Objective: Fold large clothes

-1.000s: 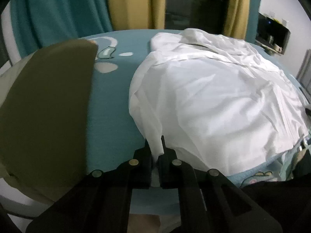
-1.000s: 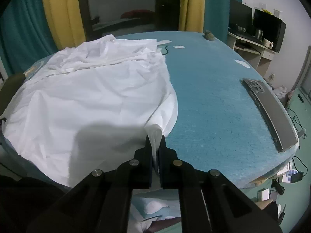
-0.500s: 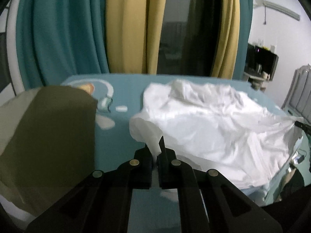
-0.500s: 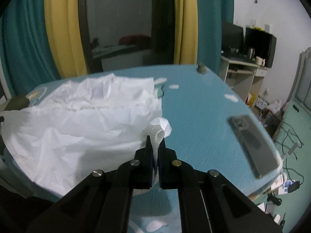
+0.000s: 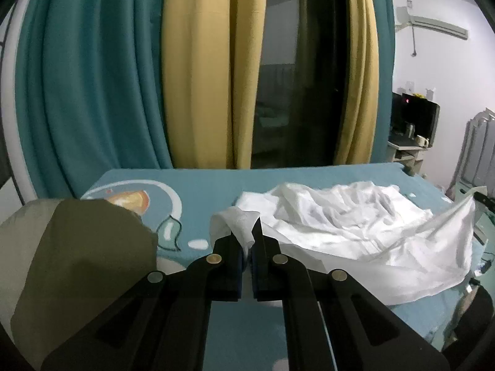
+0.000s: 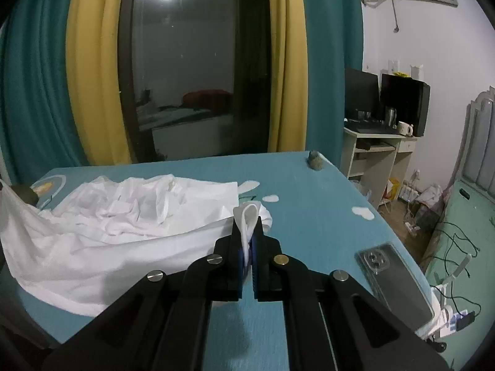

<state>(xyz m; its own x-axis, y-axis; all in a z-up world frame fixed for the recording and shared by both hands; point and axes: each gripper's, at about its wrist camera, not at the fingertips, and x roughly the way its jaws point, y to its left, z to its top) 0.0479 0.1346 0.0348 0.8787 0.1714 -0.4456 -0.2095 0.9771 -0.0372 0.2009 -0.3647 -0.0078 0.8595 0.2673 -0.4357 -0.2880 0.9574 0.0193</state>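
Note:
A large white garment [image 5: 355,232] lies spread and wrinkled on a teal bed [image 5: 216,185]. My left gripper [image 5: 246,241] is shut on its near left corner and holds it raised. My right gripper [image 6: 247,241] is shut on the near right corner of the white garment [image 6: 123,225], also raised. The near hem hangs stretched between the two grippers, above the bed [image 6: 309,191]. The far part with the collar still rests crumpled on the bed.
An olive pillow [image 5: 77,262] lies at the bed's left. A phone [image 6: 396,278] lies on the bed's right edge and a small grey lump [image 6: 315,159] at the far corner. Curtains [image 5: 198,68] and a dark window stand behind; a desk [image 6: 377,151] stands right.
Both grippers have risen and tilted up with the garment's near corners. The near hem has lifted off the bed and the far part has bunched up.

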